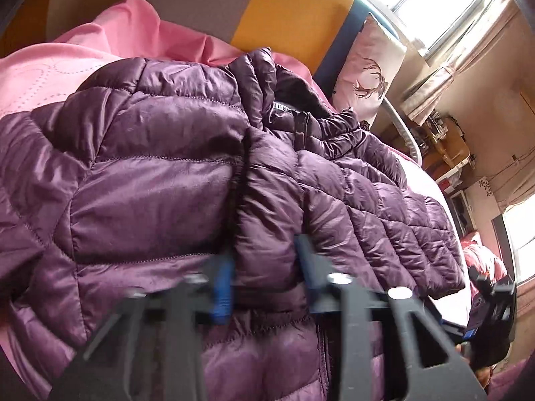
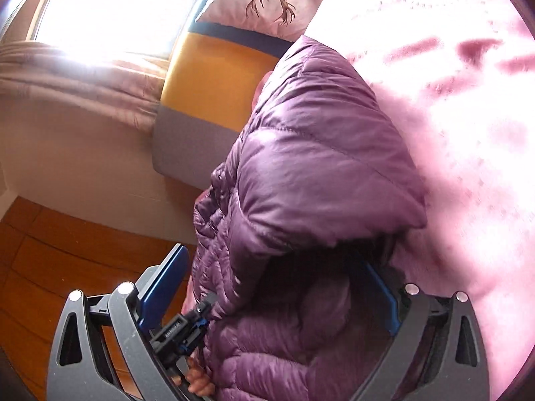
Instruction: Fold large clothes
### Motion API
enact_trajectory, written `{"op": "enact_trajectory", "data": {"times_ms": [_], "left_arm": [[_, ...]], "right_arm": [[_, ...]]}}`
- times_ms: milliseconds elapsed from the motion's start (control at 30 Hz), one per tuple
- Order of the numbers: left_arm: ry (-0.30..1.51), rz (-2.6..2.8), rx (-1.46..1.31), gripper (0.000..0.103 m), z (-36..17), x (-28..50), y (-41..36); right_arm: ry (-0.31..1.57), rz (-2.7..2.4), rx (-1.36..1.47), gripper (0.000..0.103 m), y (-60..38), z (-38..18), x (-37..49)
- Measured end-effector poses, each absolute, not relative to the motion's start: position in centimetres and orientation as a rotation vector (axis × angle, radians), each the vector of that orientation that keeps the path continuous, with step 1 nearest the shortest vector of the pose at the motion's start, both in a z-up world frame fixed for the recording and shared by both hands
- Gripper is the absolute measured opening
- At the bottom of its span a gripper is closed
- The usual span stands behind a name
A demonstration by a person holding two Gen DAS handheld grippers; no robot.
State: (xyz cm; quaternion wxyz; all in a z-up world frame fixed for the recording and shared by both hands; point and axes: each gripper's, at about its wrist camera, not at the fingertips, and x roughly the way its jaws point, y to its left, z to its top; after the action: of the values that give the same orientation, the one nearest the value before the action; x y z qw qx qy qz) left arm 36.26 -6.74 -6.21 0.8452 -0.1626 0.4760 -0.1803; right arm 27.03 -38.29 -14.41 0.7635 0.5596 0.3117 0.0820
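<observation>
A quilted purple puffer jacket (image 1: pixel 187 180) lies bunched on a pink bed cover (image 1: pixel 110 40); its collar and zip point toward the pillow. My left gripper (image 1: pixel 264 274) sits low in the left wrist view, its blue pads pinching a puffy fold of the jacket near the zip line. In the right wrist view the jacket (image 2: pixel 317 173) hangs over the bed's side. My right gripper (image 2: pixel 271 290) stands wide open with a jacket edge loose between its pads. The left gripper (image 2: pixel 180 330) shows there too, held by a hand (image 2: pixel 197 377).
A pink pillow with a deer print (image 1: pixel 367 70) leans on the yellow and grey headboard (image 1: pixel 294 10). Bright windows and curtains (image 1: pixel 468 43) stand beyond. Wooden floor (image 2: pixel 50 250) lies beside the bed. Cluttered shelves (image 1: pixel 448 147) line the far wall.
</observation>
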Motion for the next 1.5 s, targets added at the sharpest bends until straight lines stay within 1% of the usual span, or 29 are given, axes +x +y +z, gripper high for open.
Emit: {"op": "enact_trajectory", "data": {"times_ms": [33, 67, 233, 333, 400, 533, 667, 833, 867, 967, 1033, 1100, 1167, 1267, 1333, 1367, 1400, 1467, 1500], "left_arm": [[0.994, -0.378, -0.346, 0.010, -5.9, 36.1, -6.5], [0.980, -0.373, -0.354, 0.008, -5.5, 35.9, -6.0], [0.881, -0.321, -0.401, 0.007, -2.5, 33.6, -1.6], [0.878, -0.259, -0.369, 0.006, -2.5, 32.7, 0.3], [0.915, -0.227, -0.361, 0.006, -3.6, 32.5, 1.4], [0.955, -0.218, -0.318, 0.006, -5.0, 32.0, 1.4], [0.930, -0.230, -0.275, 0.006, -4.4, 31.7, 0.7], [0.849, -0.211, -0.313, 0.006, -2.5, 31.6, 1.1], [0.830, -0.205, -0.342, 0.006, -2.2, 31.5, 1.8], [0.838, -0.171, -0.321, 0.006, -2.4, 31.7, 2.6], [0.866, -0.133, -0.281, 0.006, -3.4, 31.7, 3.0], [0.883, -0.113, -0.290, 0.006, -4.3, 31.7, 3.6], [0.880, -0.096, -0.310, 0.006, -4.5, 31.4, 4.1], [0.856, -0.055, -0.291, 0.006, -4.1, 31.0, 4.6], [0.864, -0.056, -0.307, 0.006, -4.1, 30.8, 4.8], [0.867, -0.055, -0.301, 0.006, -4.0, 30.8, 4.8], [0.867, -0.051, -0.279, 0.006, -4.1, 30.7, 4.6], [0.881, -0.069, -0.302, 0.006, -4.3, 30.3, 4.5], [0.884, -0.088, -0.320, 0.006, -4.4, 30.1, 4.3]], "right_arm": [[0.667, 0.176, 1.226, 0.096, -38.6, -14.3, 27.0], [0.659, 0.173, 1.233, 0.096, -39.1, -14.2, 26.8], [0.612, 0.164, 1.290, 0.097, -40.8, -14.2, 26.4], [0.606, 0.163, 1.300, 0.097, -41.3, -14.2, 25.9], [0.619, 0.161, 1.282, 0.097, -41.4, -13.7, 26.0], [0.688, 0.110, 1.139, 0.097, -41.7, -12.1, 25.1], [0.693, 0.048, 0.917, 0.094, -41.2, -9.1, 23.5], [0.696, 0.108, 0.857, 0.091, -40.3, -7.1, 23.5], [0.707, 0.096, 0.865, 0.090, -40.6, -7.3, 23.5], [0.770, 0.024, 0.919, 0.078, -41.5, -9.5, 23.7], [0.772, 0.108, 1.059, 0.079, -42.1, -11.5, 23.2], [0.760, 0.214, 1.193, 0.088, -42.1, -12.9, 24.1], [0.741, 0.209, 1.191, 0.089, -42.0, -13.0, 25.5], [0.731, 0.235, 1.290, 0.090, -41.9, -14.0, 28.6], [0.676, 0.177, 1.324, 0.090, -42.6, -14.1, 29.7], [0.672, 0.151, 1.363, 0.082, -43.0, -14.4, 30.0], [0.669, 0.109, 1.378, 0.059, -43.5, -14.7, 30.2], [0.654, 0.034, 1.402, 0.035, -44.3, -15.3, 29.4], [0.653, 0.014, 1.404, 0.028, -44.7, -15.6, 28.9]]}}
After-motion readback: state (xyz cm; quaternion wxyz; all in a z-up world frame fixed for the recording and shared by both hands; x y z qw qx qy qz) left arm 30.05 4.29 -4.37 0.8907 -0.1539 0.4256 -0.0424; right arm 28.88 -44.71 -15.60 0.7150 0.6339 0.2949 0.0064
